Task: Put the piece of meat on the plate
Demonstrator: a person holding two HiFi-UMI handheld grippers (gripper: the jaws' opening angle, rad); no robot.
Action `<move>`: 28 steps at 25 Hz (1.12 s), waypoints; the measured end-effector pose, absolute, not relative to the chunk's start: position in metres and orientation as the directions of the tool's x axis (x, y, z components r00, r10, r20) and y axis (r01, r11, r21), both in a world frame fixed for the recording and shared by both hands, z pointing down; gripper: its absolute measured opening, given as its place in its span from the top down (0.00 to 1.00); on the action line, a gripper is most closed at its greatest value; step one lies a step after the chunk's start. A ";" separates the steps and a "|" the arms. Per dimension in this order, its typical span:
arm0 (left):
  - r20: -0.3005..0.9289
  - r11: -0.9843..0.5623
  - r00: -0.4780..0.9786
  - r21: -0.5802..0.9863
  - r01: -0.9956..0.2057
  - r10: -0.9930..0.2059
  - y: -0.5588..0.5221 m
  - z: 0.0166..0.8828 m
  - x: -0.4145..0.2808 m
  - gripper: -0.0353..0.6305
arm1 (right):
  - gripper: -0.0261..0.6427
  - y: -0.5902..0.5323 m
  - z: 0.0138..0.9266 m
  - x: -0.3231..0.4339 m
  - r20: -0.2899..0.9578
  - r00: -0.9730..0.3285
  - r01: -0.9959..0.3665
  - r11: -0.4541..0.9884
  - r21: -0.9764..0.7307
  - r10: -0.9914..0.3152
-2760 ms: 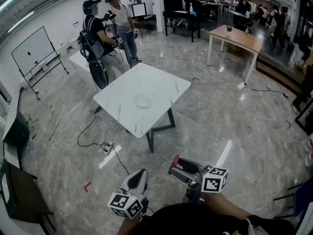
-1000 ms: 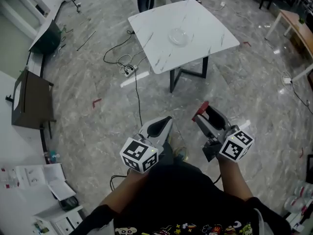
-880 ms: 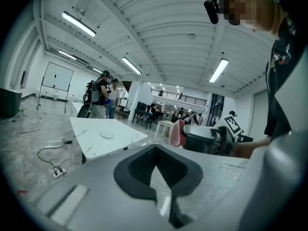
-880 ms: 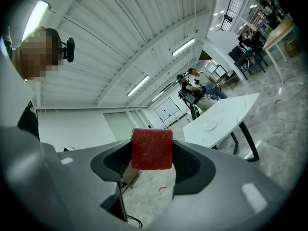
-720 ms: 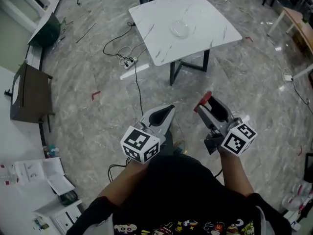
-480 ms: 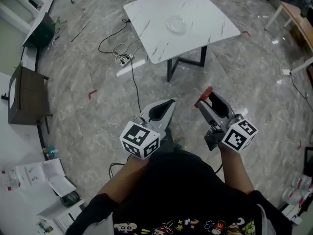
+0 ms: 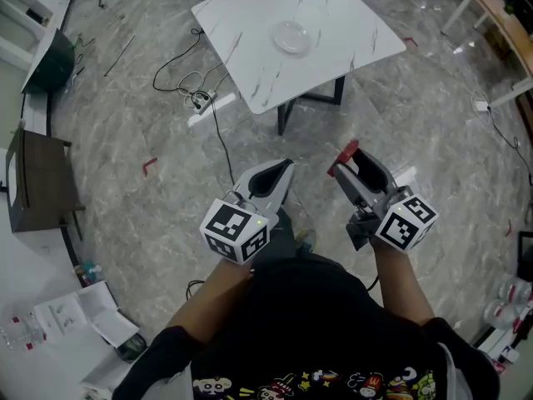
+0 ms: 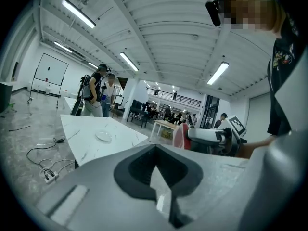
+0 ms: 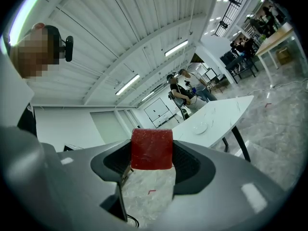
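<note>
My right gripper [image 7: 342,158] is shut on a red block of meat [image 9: 152,148], which shows as a red tip [image 7: 342,157] in the head view. The left gripper [image 7: 281,170] is shut with nothing in it; its jaws meet in the left gripper view [image 8: 156,154]. A clear round plate [image 7: 291,37] sits near the middle of a white marble-look table [image 7: 250,23] far ahead of both grippers. The plate also shows small in the left gripper view [image 8: 103,136] and in the right gripper view [image 9: 200,128].
Cables and a power strip [image 7: 200,102] lie on the grey stone floor left of the table. A dark cabinet [image 7: 37,182] stands at the left. Two people [image 8: 98,94] stand beyond the table. A wooden table [image 7: 500,15] is at the far right.
My view has tipped further down: the table and plate have slid up and left in the head view. Both grippers stay low in front of me, the right still holding the meat.
</note>
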State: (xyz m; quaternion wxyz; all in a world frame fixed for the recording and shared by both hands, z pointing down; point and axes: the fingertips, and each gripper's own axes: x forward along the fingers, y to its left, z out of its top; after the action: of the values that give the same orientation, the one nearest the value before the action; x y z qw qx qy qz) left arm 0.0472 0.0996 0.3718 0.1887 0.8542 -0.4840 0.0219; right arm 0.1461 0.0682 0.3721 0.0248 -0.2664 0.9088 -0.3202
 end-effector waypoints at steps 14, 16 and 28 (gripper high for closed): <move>0.233 -0.513 0.593 0.325 -0.795 -0.771 0.031 0.380 0.008 0.95 | 0.53 0.007 0.382 0.106 0.159 -0.817 -0.524 0.598 -0.606 -0.555; 0.235 -0.520 0.600 0.325 -0.790 -0.765 0.019 0.380 0.001 0.95 | 0.53 -0.003 0.383 0.099 0.161 -0.812 -0.530 0.593 -0.607 -0.561; 0.215 -0.566 0.638 0.314 -0.762 -0.739 -0.026 0.369 -0.029 0.95 | 0.53 -0.040 0.375 0.062 0.154 -0.788 -0.554 0.577 -0.600 -0.596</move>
State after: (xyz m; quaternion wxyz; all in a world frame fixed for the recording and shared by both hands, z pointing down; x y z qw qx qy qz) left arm -0.0293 -0.0259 0.3692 0.1915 0.8845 -0.4245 0.0298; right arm 0.0625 -0.0403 0.3753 0.0324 -0.3239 0.8875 -0.3261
